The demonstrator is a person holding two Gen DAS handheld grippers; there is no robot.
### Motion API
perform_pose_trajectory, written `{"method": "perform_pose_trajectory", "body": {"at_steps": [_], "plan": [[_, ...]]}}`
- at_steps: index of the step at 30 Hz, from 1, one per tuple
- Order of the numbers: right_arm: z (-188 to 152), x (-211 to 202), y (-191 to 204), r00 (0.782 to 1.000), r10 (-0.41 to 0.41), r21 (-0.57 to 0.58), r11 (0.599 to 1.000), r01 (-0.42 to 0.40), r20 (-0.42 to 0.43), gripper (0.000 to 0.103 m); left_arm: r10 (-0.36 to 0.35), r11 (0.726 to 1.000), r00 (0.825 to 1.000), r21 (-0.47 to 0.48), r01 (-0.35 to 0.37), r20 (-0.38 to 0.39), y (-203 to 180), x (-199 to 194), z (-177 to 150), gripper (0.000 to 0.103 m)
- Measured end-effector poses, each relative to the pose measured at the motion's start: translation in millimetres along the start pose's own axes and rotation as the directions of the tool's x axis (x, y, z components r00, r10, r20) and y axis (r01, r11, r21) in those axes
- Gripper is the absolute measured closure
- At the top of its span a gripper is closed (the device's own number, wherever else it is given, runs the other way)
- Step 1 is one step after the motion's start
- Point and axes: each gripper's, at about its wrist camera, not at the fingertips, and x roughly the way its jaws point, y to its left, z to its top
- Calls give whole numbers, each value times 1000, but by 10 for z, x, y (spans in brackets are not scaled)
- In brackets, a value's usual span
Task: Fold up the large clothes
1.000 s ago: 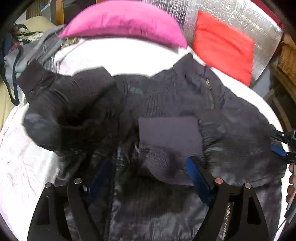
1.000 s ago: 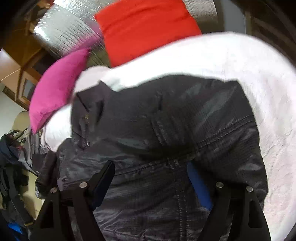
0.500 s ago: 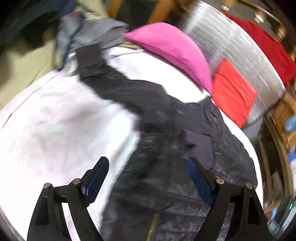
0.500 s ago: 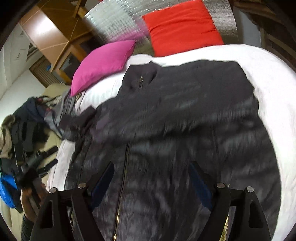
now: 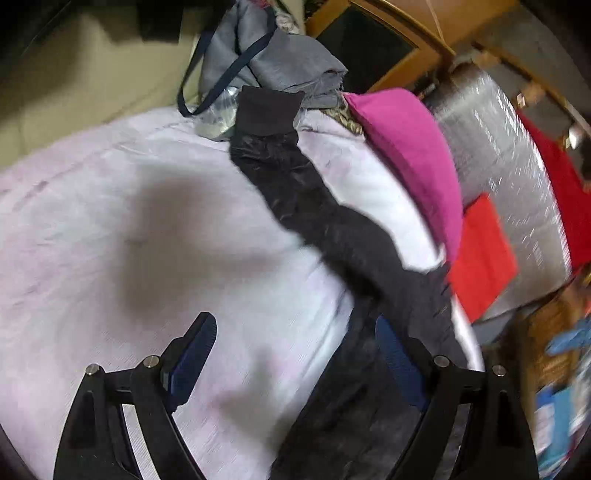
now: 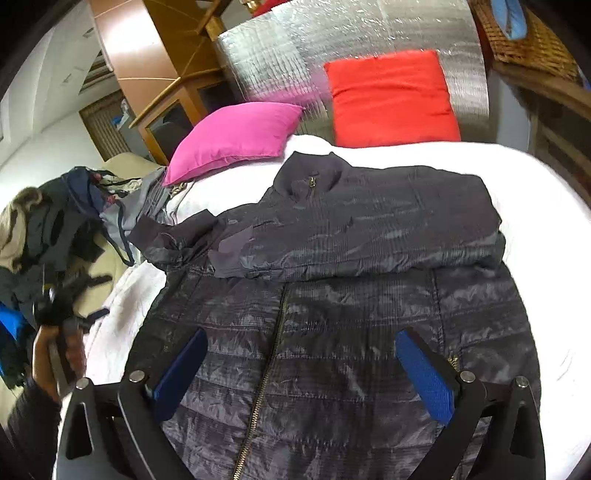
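A black quilted jacket (image 6: 332,295) lies zip-up on the white bed (image 6: 535,192). One sleeve is folded across its chest, the cuff (image 6: 231,254) near the zip. The other sleeve (image 5: 306,199) stretches out over the sheet, and its knit cuff (image 5: 267,110) touches the clothes pile. My right gripper (image 6: 301,334) hovers above the jacket's lower front. Its jaws are opening and hold nothing. My left gripper (image 5: 293,319) is open over bare sheet (image 5: 129,240), beside the outstretched sleeve. The jacket's edge lies under its right finger (image 5: 395,354). The right wrist view shows the left gripper (image 6: 62,295) held in a hand at the bed's left side.
A pink pillow (image 6: 240,136) and a red pillow (image 6: 391,99) lean on a silver foil headboard (image 6: 295,55). A pile of clothes and a grey bag (image 5: 266,51) crowd the bed's left side. A wicker basket (image 6: 524,33) stands at the far right.
My left gripper swung left off the jacket body to the sheet beside the outstretched sleeve. My right gripper drew back from the jacket and its jaws widened.
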Motion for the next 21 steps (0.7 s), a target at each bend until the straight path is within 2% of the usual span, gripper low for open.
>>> {"method": "perform_pose_trajectory", "body": {"at_steps": [3, 7, 9, 12, 16, 21], "plan": [[16, -26, -25, 1000, 4, -7, 1000, -4, 16, 0, -28, 999, 999, -30, 28, 20, 35, 179, 276, 15], [-18, -66, -142, 999, -12, 11, 1000, 12, 39, 0, -29, 999, 999, -44, 30, 19, 119, 543, 713, 15], [-57, -101, -247, 999, -28, 45, 999, 26, 42, 0, -53, 996, 998, -75, 55, 21, 188, 716, 932, 15], [-116, -145, -401, 998, -48, 89, 995, 44, 46, 0, -39, 994, 998, -100, 43, 43, 254, 952, 1205, 15], [-139, -170, -558, 994, -87, 122, 989, 79, 60, 0, 5, 997, 998, -75, -1, 60, 275, 1207, 1406, 15], [-115, -154, -636, 993, -89, 145, 986, 77, 81, 0, 39, 998, 997, -46, -35, 68, 273, 1394, 1525, 15]]}}
